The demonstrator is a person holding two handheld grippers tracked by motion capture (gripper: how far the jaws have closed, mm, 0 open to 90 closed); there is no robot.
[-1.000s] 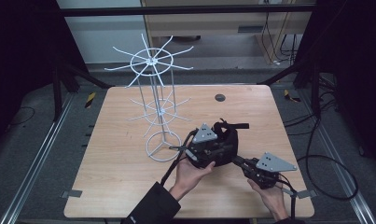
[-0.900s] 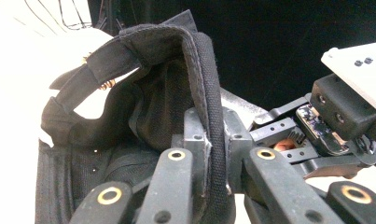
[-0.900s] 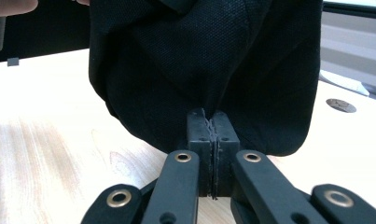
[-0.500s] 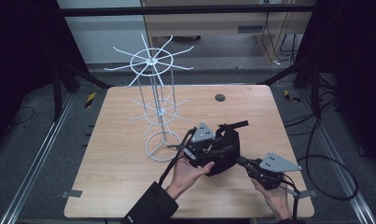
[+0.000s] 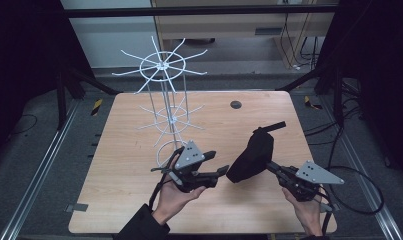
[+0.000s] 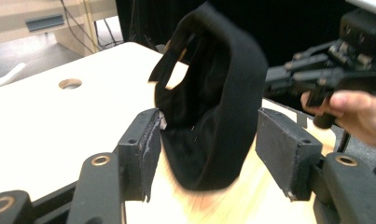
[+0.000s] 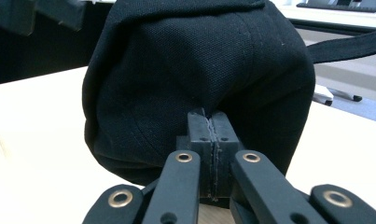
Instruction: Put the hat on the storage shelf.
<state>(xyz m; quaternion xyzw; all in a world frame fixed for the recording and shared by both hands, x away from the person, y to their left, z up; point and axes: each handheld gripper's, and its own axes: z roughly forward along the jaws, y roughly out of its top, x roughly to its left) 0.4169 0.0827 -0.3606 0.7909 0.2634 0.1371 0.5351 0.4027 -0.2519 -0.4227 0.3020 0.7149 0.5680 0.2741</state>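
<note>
High view shows the black cotton cap point(image 5: 253, 155) lifted above the bench point(image 5: 114, 145) near its front right part, held by the right hand-held gripper point(image 5: 275, 167), whose jaws are clamped together on a fold of the cap's fabric. The left hand-held gripper point(image 5: 220, 172) has its jaws wide apart, with the cap's edge between them but not yet pinched. A white wire display stand point(image 5: 164, 107) rises at the rear left. I judge the single small pinch is weak; the cap could slip or swing away if the left jaws close on air.
</note>
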